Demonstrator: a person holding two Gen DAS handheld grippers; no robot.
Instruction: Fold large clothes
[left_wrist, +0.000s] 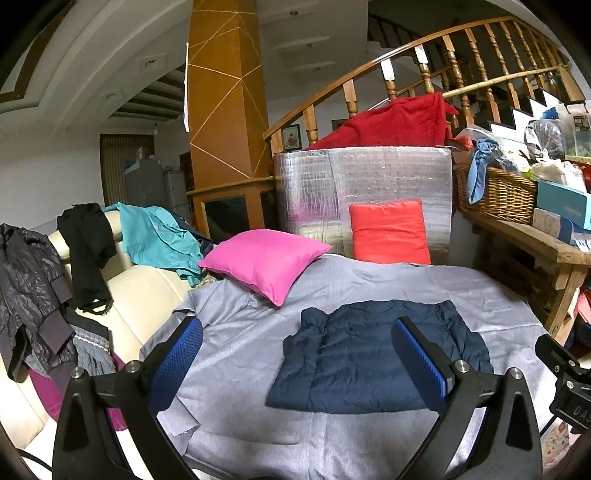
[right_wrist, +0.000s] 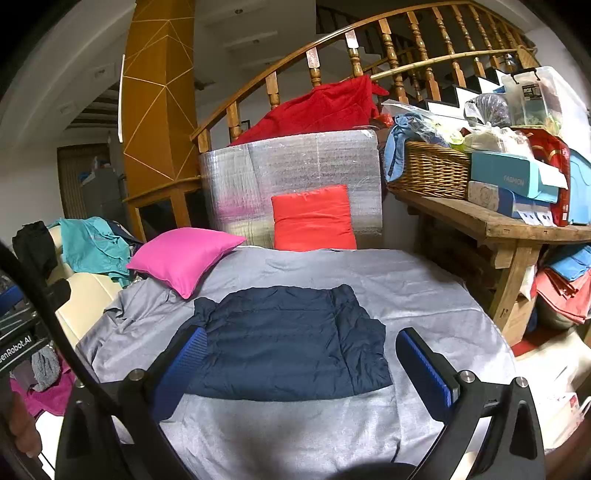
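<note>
Hovering both claws wide apart and empty, my left claw (left_wrist: 297, 363) and right claw (right_wrist: 303, 369) frame the folded navy jacket (left_wrist: 373, 354), lying flat at twelve o'clock on the grey sheet (left_wrist: 369, 439), pink pillow (left_wrist: 264, 262) at ten.

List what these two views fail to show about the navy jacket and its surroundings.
- Navy jacket: its near corners sit behind the blue fingers in the left wrist view, and likewise in the right wrist view.
- Jacket's front or back, zip and sleeves: folded under, unreadable in either view.
- Grey sheet: near edge cut off by the frame.
- Wicker basket: contents piled, partly hidden.
</note>
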